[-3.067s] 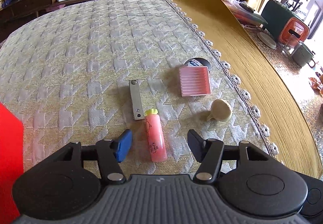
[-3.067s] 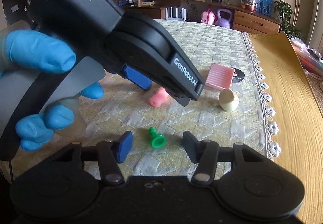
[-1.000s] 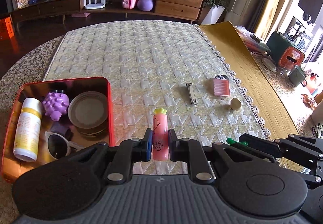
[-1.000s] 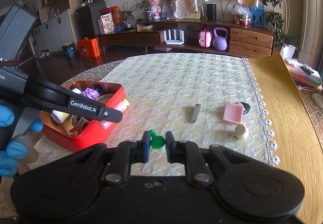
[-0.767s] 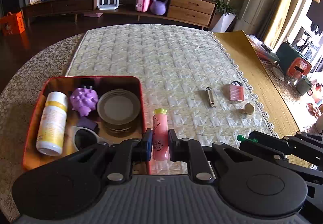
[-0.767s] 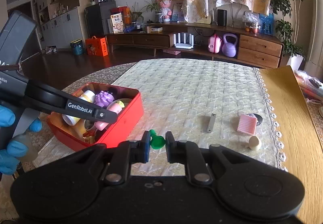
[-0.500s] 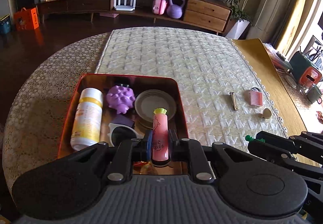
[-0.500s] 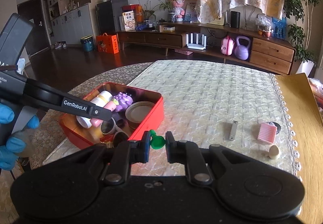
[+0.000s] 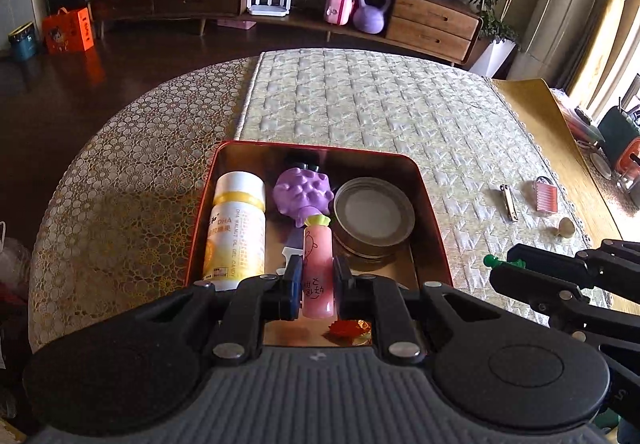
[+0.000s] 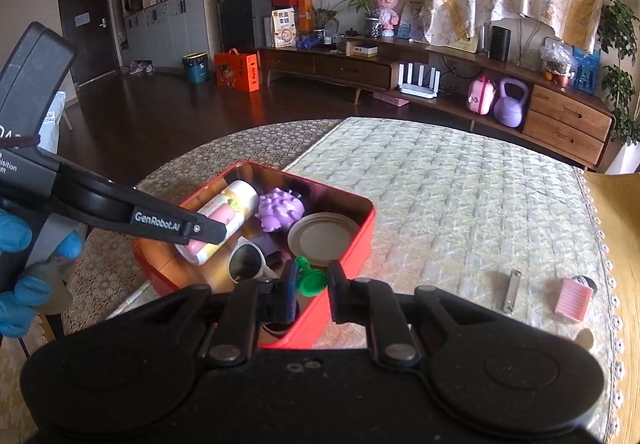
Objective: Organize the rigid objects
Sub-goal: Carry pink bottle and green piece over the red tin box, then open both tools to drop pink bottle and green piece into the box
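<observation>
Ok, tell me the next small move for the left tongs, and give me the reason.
Probably lower the left tongs a little and open them. They are shut on the pink bottle, which already hangs over the red tin, above the gap between the white bottle and the round lid. The right tongs can follow with the green piece.

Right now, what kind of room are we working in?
Most likely a home living room: a long wooden media console holding a white router, a purple kettlebell beside it, potted plants and a cloth-covered table.
</observation>
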A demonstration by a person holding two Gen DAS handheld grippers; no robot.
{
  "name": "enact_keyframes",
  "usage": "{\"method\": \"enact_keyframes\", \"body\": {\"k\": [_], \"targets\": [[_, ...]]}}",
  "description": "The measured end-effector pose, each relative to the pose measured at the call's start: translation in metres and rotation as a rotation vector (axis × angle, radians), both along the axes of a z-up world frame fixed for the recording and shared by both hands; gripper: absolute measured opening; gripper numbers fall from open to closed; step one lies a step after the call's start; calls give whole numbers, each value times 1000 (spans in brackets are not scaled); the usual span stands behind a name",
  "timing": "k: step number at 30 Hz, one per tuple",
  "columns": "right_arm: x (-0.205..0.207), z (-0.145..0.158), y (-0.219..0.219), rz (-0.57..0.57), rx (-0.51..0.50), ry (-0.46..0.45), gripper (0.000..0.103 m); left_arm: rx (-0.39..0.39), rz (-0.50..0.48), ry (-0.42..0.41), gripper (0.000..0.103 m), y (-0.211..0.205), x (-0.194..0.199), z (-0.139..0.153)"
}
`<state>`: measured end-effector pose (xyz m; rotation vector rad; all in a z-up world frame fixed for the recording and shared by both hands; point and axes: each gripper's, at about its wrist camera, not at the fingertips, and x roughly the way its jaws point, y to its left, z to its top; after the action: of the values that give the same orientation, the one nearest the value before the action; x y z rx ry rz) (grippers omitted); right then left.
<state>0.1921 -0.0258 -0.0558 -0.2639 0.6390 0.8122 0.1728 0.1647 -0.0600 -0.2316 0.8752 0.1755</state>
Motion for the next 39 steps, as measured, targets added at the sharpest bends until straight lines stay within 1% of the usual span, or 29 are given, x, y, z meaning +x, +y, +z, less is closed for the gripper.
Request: {"method": "enact_keyframes", "body": {"k": [9, 13, 21, 30, 34, 39], "targets": [[12, -19, 40, 56, -76, -10, 15, 21, -7, 25, 16, 11, 19, -11], [16, -29, 49, 71, -103, -9, 15, 21, -12, 40, 16, 14, 28, -17], [24, -43, 60, 69, -136, 4, 14, 34, -13, 73, 16, 17, 42, -31], [26, -54, 63, 63, -156, 16, 15, 30, -7, 96, 16, 19, 51, -41], [25, -54, 61, 71, -152, 25, 19, 25, 1, 100, 16, 20, 53, -43], [24, -53, 58, 68, -149, 42, 21, 11, 10, 109, 16, 23, 53, -43]]}}
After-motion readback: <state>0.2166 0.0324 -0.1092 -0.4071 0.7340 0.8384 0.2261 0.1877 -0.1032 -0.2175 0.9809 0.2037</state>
